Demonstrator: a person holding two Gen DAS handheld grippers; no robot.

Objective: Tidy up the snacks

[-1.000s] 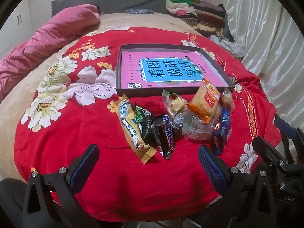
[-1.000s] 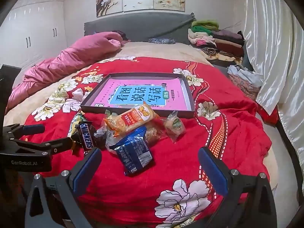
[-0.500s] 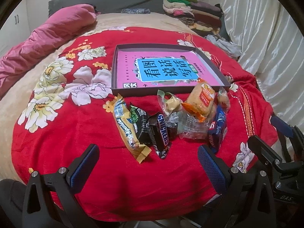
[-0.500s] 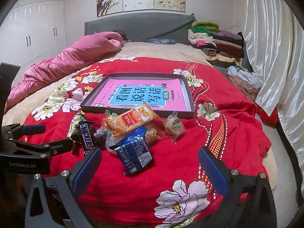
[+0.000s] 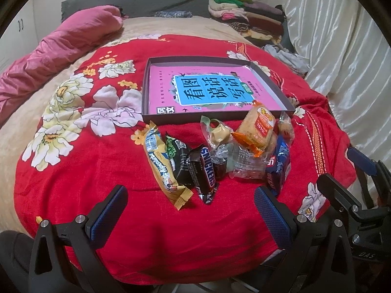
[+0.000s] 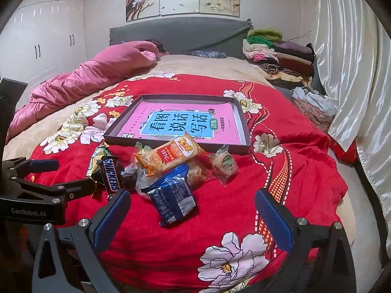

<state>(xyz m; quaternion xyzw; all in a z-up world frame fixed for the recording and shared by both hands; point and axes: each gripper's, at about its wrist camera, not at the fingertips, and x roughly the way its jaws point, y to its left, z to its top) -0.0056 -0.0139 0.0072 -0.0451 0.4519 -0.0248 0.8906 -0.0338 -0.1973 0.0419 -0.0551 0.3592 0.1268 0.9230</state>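
A pile of snacks lies on the red flowered blanket [image 5: 73, 171] in front of a shallow dark box [image 5: 146, 92] with a pink book cover inside. The pile holds a yellow bar [image 5: 161, 166], a Snickers bar [image 5: 206, 171] [image 6: 111, 177], an orange cracker pack [image 5: 259, 128] [image 6: 171, 156], a blue pack [image 6: 174, 196] and a small round cake [image 6: 224, 164]. My left gripper [image 5: 190, 214] is open and empty, just short of the pile. My right gripper [image 6: 193, 217] is open and empty, near the blue pack.
A pink quilt [image 6: 85, 78] lies along the left of the bed. Folded clothes [image 6: 276, 53] are stacked at the back right by the grey headboard. White curtains [image 6: 354, 73] hang on the right. The left gripper's body [image 6: 36, 195] shows at the right view's left edge.
The left gripper has shifted slightly, so the snacks and box sit a little further left in its view. The right gripper has hardly moved. Both stay open.
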